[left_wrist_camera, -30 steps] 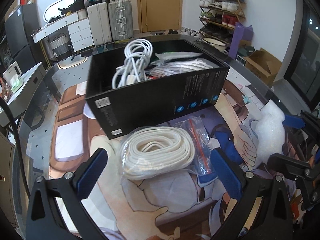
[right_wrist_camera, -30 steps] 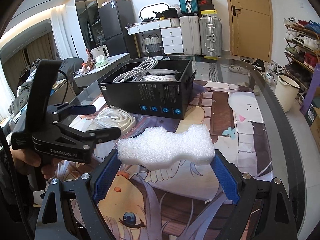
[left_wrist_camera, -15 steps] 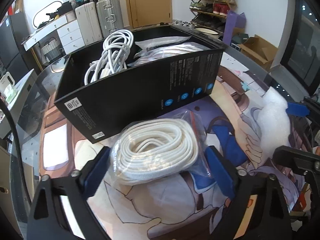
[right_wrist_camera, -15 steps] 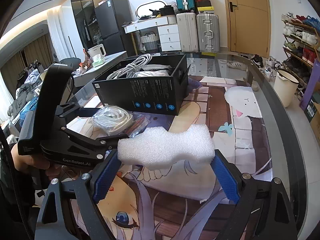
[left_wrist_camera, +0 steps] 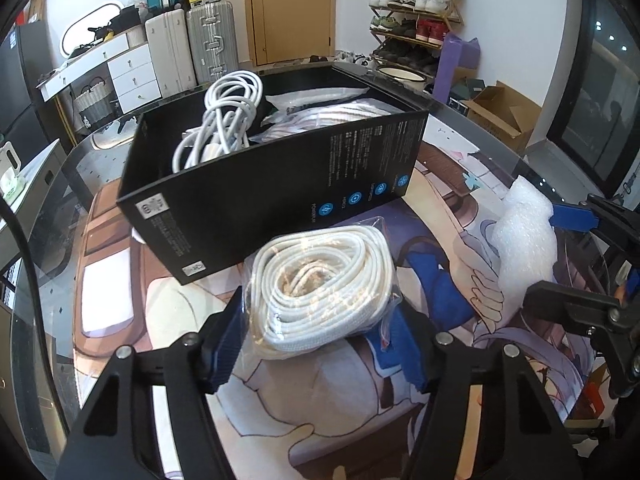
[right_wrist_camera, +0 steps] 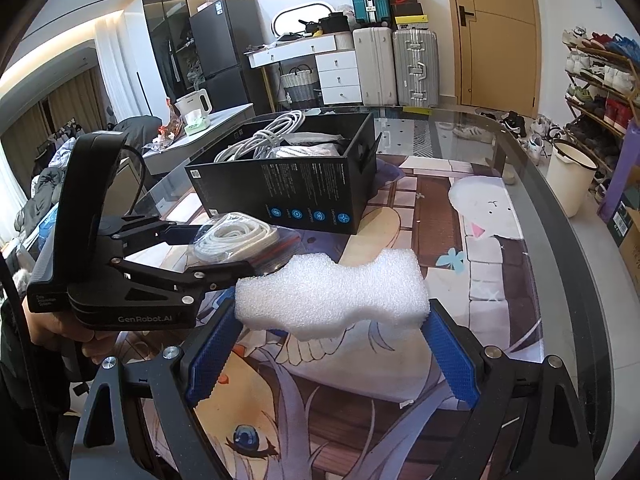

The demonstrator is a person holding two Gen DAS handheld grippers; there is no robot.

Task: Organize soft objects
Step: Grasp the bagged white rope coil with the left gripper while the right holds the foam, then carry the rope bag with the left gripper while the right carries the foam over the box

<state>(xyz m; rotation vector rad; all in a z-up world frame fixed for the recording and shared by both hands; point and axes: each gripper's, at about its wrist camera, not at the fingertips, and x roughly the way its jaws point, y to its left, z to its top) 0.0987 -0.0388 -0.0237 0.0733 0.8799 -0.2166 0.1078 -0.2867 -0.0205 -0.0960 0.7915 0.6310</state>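
My left gripper [left_wrist_camera: 320, 336] is shut on a clear bag of coiled white strap [left_wrist_camera: 320, 288] and holds it above the table, just in front of the open black box [left_wrist_camera: 280, 196]. The box holds a white cable bundle [left_wrist_camera: 224, 128] and pale packets. My right gripper [right_wrist_camera: 332, 348] is shut on a white foam block [right_wrist_camera: 332, 292] and holds it above the table, right of the left gripper [right_wrist_camera: 224, 252]. The foam also shows in the left wrist view [left_wrist_camera: 524, 240]. The bagged strap [right_wrist_camera: 236, 240] and the box [right_wrist_camera: 296, 192] show in the right wrist view.
The glass table [right_wrist_camera: 560, 216] has a cartoon-print mat under it. Behind stand suitcases [right_wrist_camera: 412, 64], a white drawer unit [right_wrist_camera: 336, 76] and a fridge [right_wrist_camera: 220, 48]. A shoe rack [right_wrist_camera: 600, 80] and a white bucket [right_wrist_camera: 568, 184] stand at the right.
My left gripper has closed on the bagged strap and lifted it off the table toward the box. My right gripper still holds the foam block, shifted slightly.
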